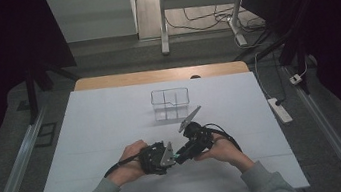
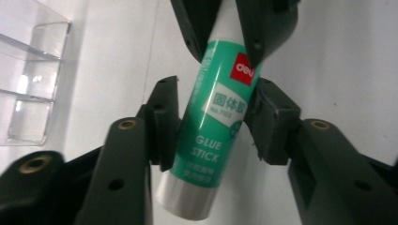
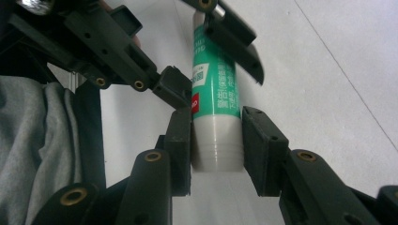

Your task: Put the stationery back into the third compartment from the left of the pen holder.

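Grey sleeves at the high view's bottom; black left gripper (image 1: 169,157) and right gripper (image 1: 179,154), brass-ringed screws lower in both gripper views, black cable, grey three-cornered plate (image 1: 189,118) centre

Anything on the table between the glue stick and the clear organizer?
Nothing visible. The green-and-white glue stick is held between both grippers near the table's front edge; bare white tabletop lies between it and the clear acrylic compartment organizer farther back.

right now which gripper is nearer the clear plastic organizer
Right. The right gripper sits just below the clear organizer, slightly to its right, while the left gripper is farther toward the table's near edge and to the left. Both are clamped on the glue stick.
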Available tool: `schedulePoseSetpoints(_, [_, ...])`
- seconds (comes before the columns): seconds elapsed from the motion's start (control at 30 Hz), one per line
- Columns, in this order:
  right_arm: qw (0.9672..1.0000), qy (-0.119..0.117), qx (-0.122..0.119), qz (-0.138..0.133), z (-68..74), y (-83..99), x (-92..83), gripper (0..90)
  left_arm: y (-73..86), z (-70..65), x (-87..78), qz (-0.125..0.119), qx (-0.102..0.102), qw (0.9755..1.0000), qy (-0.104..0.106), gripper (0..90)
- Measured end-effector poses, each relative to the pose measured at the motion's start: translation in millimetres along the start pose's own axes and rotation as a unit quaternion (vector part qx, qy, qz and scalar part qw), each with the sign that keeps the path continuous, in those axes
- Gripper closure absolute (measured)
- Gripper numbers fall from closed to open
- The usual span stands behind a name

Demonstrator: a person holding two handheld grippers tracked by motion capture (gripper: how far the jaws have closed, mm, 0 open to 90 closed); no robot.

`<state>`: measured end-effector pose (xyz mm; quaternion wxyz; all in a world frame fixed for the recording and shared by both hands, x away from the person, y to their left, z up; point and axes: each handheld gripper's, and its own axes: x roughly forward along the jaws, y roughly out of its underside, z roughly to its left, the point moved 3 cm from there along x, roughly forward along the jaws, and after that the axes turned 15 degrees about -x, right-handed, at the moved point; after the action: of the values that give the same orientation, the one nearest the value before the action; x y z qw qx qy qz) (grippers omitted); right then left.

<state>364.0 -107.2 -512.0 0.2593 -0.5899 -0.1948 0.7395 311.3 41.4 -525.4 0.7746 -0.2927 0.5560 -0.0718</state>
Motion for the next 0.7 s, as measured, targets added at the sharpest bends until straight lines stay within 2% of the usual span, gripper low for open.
schedulePoseSetpoints(0.17, [0.9999,-0.003,0.006,-0.014,-0.4,-0.2,-4.1,62.8,2.0,-1.8,2.6,0.005,0.003,0.9999,0.016,63.8])
schedulePoseSetpoints(0.3, [0.9994,0.004,0.014,-0.031,-2.0,0.2,-7.2,60.6,3.1,1.8,1.2,-0.008,-0.013,0.9998,0.015,64.4])
schedulePoseSetpoints(0.5, [0.9959,0.042,0.021,-0.077,-4.7,2.4,-21.9,47.8,8.1,14.2,-4.4,-0.040,-0.064,0.9971,0.012,64.5])
schedulePoseSetpoints(0.7, [0.9873,0.103,0.013,-0.121,-5.9,6.5,-37.5,41.3,14.6,29.8,-12.8,-0.069,-0.114,0.9910,0.017,64.5])
